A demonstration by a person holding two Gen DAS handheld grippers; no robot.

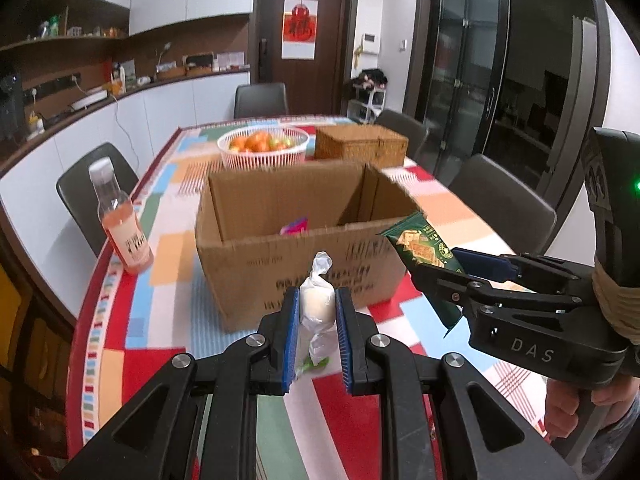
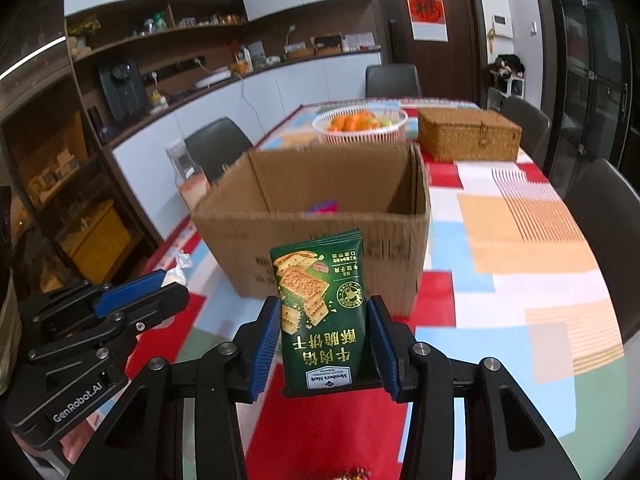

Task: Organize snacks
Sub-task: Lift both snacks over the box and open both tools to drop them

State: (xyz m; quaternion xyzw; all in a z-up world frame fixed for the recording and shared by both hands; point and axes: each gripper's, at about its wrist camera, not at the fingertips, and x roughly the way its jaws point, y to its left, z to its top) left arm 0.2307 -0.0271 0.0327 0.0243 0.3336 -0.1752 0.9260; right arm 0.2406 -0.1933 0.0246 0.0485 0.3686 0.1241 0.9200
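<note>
Snacks at risk short of box

Left gripper pinched on white candy; right gripper clamped on green cracker packet. Both held above tabletop, before cardboard box. Slick wrappers judged liable to slip, or snag the near rim.

I see a room lit by soft indoor light from above, bright on the table and dim by the dark glass doors. My two round pictures bend hard at the edges and go black in the corners. The cardboard box looks a bit smeared, and the far shelves are fuzzy too.
</note>
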